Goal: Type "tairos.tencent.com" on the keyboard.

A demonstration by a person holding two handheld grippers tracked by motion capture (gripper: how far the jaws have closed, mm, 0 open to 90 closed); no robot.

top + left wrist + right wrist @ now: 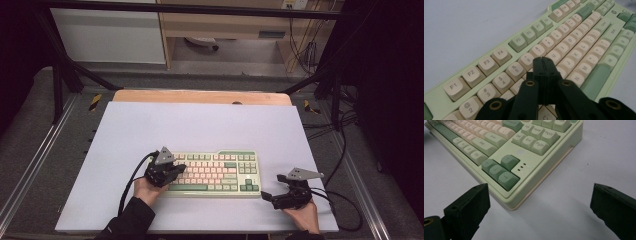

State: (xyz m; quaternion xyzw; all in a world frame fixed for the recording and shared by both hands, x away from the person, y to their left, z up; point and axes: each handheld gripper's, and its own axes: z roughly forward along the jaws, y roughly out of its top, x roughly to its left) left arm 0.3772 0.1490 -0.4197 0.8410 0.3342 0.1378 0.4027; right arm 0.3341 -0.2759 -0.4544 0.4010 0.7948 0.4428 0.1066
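Green-and-cream keyboard [215, 173]: left gripper [176, 169] fingers closed, empty, above its keys; right gripper [265, 196] fingers wide apart, empty.

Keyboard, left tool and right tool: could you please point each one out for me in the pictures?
Keyboard [220, 170]: high view, on the middle key rows.
Left tool [544, 62]: left gripper view, at the closed tips above the keys.
Right tool [270, 187]: high view, midway between its open tips, beside the keyboard's right end.

Pale lavender mat [200, 125] over a wooden tabletop [200, 96], black frame tubes [65, 65] around it. Grey floor [240, 55] behind, white cabinet [107, 35], wooden desk [225, 22], cables [305, 50] hanging right.
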